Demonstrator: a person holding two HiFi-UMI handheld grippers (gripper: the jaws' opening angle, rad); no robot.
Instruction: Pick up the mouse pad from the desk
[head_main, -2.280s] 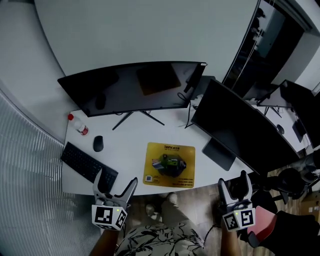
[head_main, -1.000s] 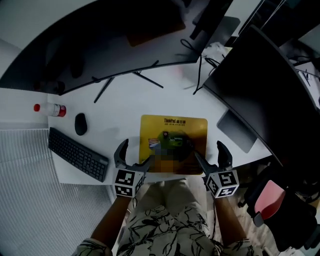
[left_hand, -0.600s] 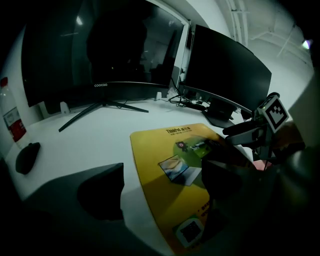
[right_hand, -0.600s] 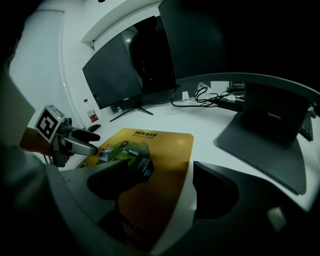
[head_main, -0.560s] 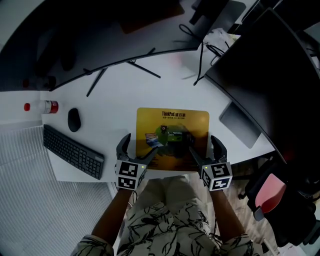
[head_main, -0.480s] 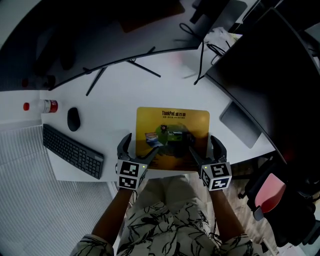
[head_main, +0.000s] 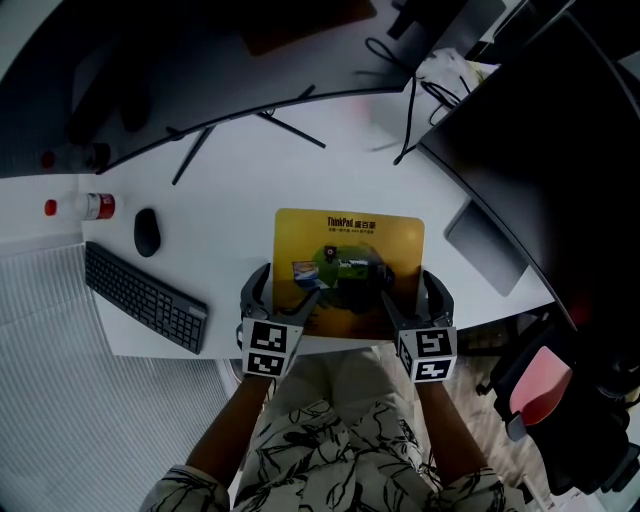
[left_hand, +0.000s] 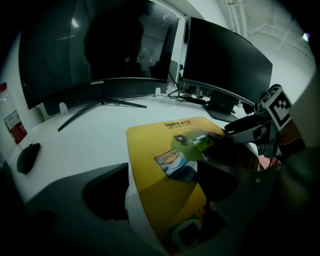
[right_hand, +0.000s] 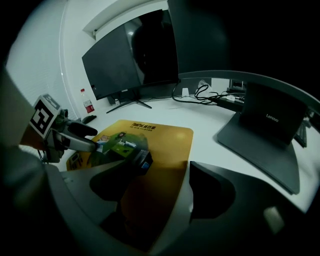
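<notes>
A yellow printed mouse pad (head_main: 348, 262) lies flat at the near edge of the white desk (head_main: 250, 190). My left gripper (head_main: 283, 293) straddles the pad's near left corner, one finger on the desk and one over the pad. At the near right corner, my right gripper (head_main: 410, 294) straddles the pad the same way. In the left gripper view the pad (left_hand: 160, 145) has its left edge between the jaws of the left gripper (left_hand: 162, 186). The right gripper view shows the pad (right_hand: 155, 145) reaching between the jaws of the right gripper (right_hand: 165, 189). Both pairs of jaws have just been closing a little but stand open, not pressing the pad.
A black keyboard (head_main: 145, 297), a mouse (head_main: 146, 232) and a red-capped bottle (head_main: 85, 207) lie to the left. A curved monitor (head_main: 150, 80) spans the back, and a second monitor's base (head_main: 485, 245) stands right of the pad. Cables (head_main: 400, 60) trail behind. A red chair (head_main: 540, 385) stands off the desk.
Both grippers came forward from below the desk edge and sank onto the pad's near corners. Their jaws have narrowed slightly around the pad's edges.
</notes>
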